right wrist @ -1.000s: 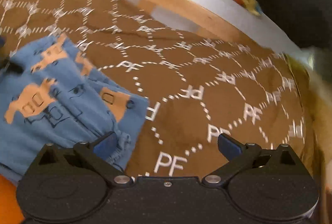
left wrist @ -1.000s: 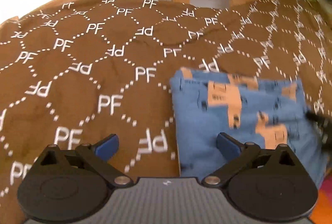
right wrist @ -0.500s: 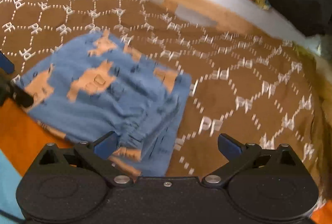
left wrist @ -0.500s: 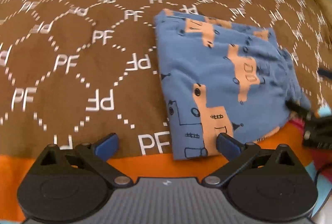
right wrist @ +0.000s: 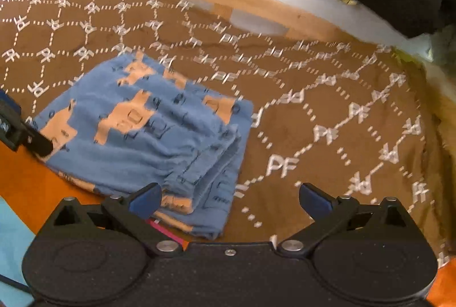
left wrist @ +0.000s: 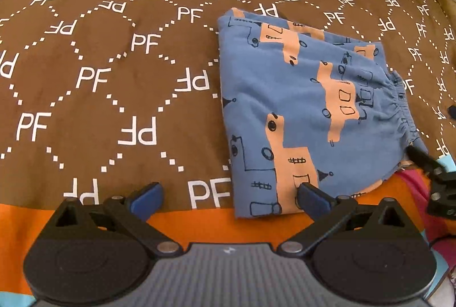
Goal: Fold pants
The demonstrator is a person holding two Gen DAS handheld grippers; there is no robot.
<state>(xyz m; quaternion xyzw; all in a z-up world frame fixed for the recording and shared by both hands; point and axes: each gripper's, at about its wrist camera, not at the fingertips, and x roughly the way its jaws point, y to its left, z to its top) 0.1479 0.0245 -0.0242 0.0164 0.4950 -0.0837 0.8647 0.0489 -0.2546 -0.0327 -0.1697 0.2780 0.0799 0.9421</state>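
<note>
"PF" in white letters repeats all over the brown blanket, each one sitting inside a cell of a white dotted lattice. Alternate marks are upside down or mirrored. Right wrist view shows the same "PF" marks on the blanket, blurred further back, legible near the bottom. The blue pants carry drawings only, no readable letters. No other text, numbers or labels legible.
</note>
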